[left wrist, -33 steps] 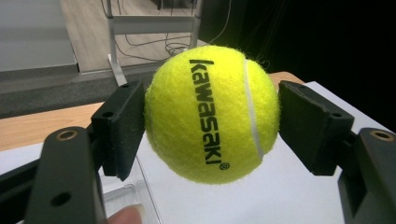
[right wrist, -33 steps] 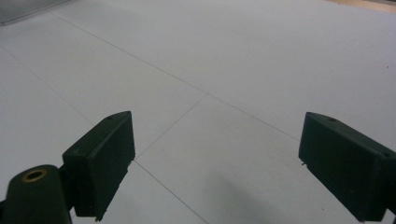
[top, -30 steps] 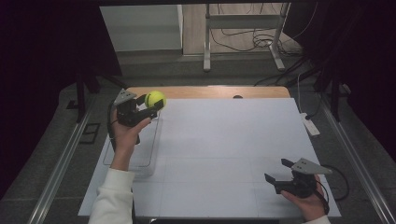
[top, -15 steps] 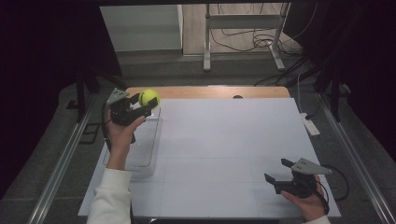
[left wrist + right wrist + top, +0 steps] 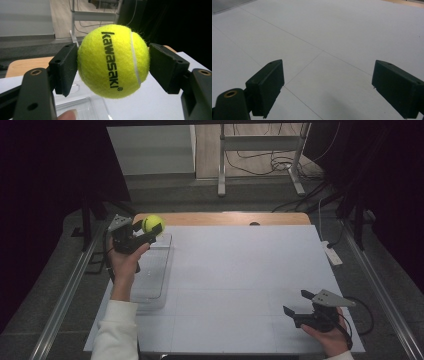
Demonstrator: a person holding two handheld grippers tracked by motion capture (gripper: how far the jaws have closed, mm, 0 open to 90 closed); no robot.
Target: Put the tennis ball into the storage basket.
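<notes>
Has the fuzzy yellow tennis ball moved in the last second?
Yes. The fuzzy yellow tennis ball has drifted left, from the clear plastic tray's far right corner towards its middle.

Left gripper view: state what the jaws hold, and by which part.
A yellow Kawasaki tennis ball, clamped across its middle, one jaw on each side.

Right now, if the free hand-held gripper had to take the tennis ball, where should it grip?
Probably across the tennis ball at its widest, from above: being round, any diameter works, and the left hand-held gripper already covers its sides.
</notes>
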